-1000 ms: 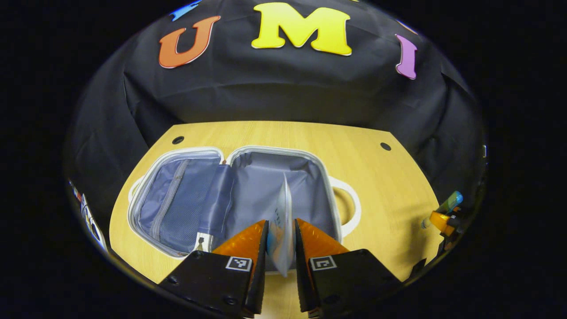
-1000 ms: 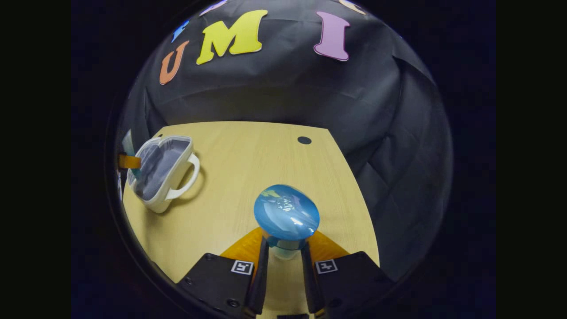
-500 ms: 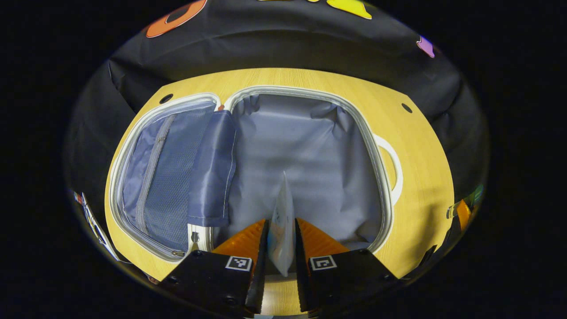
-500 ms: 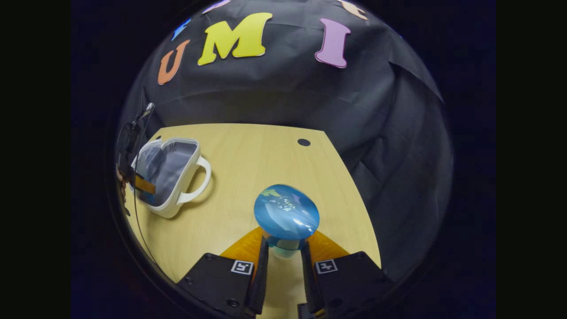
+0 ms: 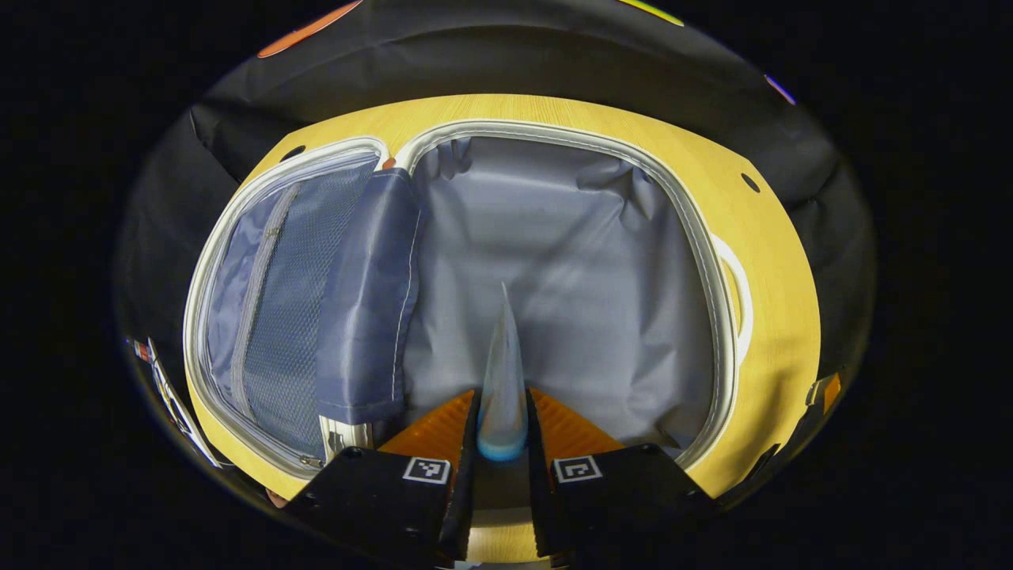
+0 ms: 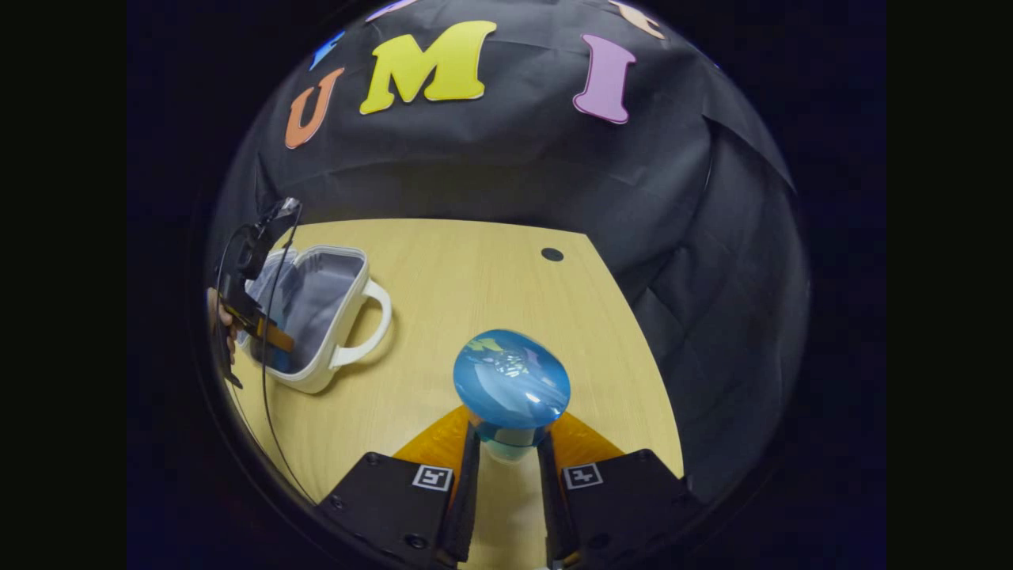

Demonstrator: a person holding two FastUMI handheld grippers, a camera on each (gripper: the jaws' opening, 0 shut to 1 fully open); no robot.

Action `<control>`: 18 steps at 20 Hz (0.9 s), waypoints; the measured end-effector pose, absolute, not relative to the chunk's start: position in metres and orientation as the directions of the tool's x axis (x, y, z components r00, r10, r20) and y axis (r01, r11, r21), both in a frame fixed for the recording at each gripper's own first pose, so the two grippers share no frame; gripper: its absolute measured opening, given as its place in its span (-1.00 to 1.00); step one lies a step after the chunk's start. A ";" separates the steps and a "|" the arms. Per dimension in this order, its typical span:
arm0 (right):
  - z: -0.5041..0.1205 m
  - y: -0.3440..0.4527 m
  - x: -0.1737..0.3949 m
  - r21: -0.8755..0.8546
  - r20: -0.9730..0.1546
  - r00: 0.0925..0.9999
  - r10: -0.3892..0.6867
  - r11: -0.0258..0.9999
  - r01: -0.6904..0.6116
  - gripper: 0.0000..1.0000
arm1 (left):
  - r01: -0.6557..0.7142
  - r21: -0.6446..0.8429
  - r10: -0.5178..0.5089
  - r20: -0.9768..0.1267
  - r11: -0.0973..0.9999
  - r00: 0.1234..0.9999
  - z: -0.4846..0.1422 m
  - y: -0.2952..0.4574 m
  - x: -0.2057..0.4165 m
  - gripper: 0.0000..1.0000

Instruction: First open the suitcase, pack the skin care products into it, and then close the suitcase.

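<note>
The white suitcase [image 5: 696,237] lies open on the wooden table, grey lining up, its mesh-pocket lid half [image 5: 269,301] to the left. My left gripper [image 5: 502,419] hangs low over the right half, shut on a pale squeeze tube [image 5: 502,372] that points into the case. In the right gripper view my right gripper [image 6: 506,459] is shut on a bottle with a round blue cap [image 6: 511,384], held above the table. Far left in that view sit the suitcase [image 6: 348,317] and the left gripper [image 6: 257,317] over it.
The wooden table [image 6: 475,285] has a dark hole [image 6: 552,254] near its far edge. The suitcase's white handle [image 6: 372,328] sticks out toward the table's middle. Black cloth walls close the booth behind and to the right.
My left gripper has moved forward and down over the open suitcase with the tube, which has turned edge-on. The right gripper has stayed nearly still with its bottle.
</note>
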State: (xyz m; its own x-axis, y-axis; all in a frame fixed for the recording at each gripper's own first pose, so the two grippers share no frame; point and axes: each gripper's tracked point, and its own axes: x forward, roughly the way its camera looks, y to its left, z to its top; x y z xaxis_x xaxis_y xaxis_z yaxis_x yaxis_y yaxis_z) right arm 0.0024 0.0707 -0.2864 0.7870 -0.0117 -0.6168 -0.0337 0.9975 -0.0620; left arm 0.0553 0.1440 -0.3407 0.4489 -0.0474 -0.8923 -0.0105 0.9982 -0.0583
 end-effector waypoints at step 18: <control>-0.236 0.175 0.053 0.021 -0.591 0.794 0.143 0.987 -0.162 -0.33 | 0.081 -0.146 -0.166 -0.814 0.986 0.557 -0.300 0.132 0.044 0.75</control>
